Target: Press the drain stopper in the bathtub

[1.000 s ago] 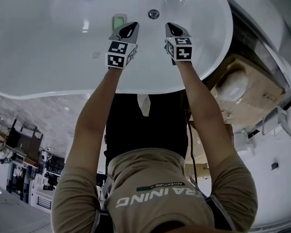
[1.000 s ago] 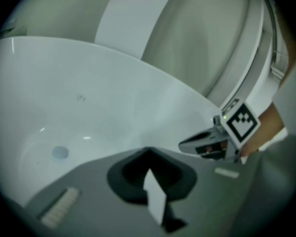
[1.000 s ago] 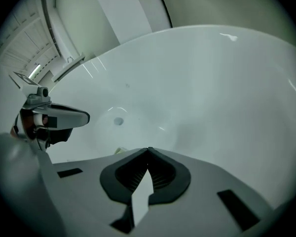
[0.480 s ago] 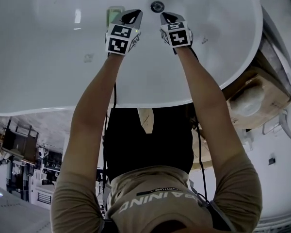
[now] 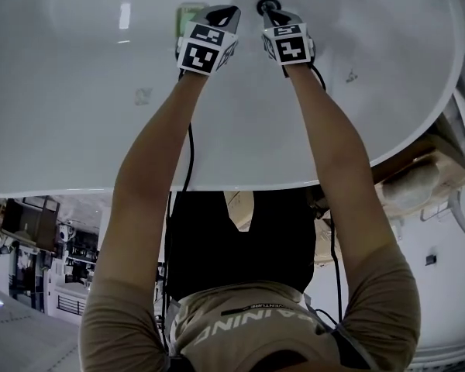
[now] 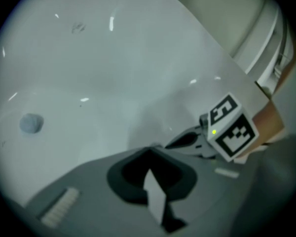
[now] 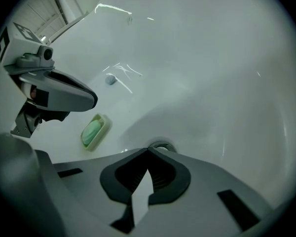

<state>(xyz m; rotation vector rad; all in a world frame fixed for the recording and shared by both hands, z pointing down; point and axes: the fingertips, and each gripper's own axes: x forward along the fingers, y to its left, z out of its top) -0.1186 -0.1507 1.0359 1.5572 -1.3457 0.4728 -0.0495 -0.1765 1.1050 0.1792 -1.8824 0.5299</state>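
The round metal drain stopper [image 5: 264, 5] sits in the floor of the white bathtub [image 5: 77, 130]. In the right gripper view the drain stopper [image 7: 161, 146] shows just past the tips of my right gripper [image 7: 148, 150], which is shut and empty; I cannot tell whether it touches. In the head view my right gripper [image 5: 272, 12] points at the stopper's near edge. My left gripper [image 5: 225, 11] hovers just left of it, also shut with nothing held. The left gripper [image 6: 150, 149] looks across the bare tub wall, with the right gripper [image 6: 186, 140] at its right.
A green soap in a dish [image 7: 94, 131] lies on the tub floor left of the drain, beside the left gripper [image 7: 64, 94]. A small round grey fitting [image 7: 110, 80] sits farther along the tub. A cardboard box [image 5: 418, 178] stands outside the tub's right rim.
Both grippers have reached farther into the tub. The right gripper's tip has closed from short of the drain to its near edge; the left has kept alongside.
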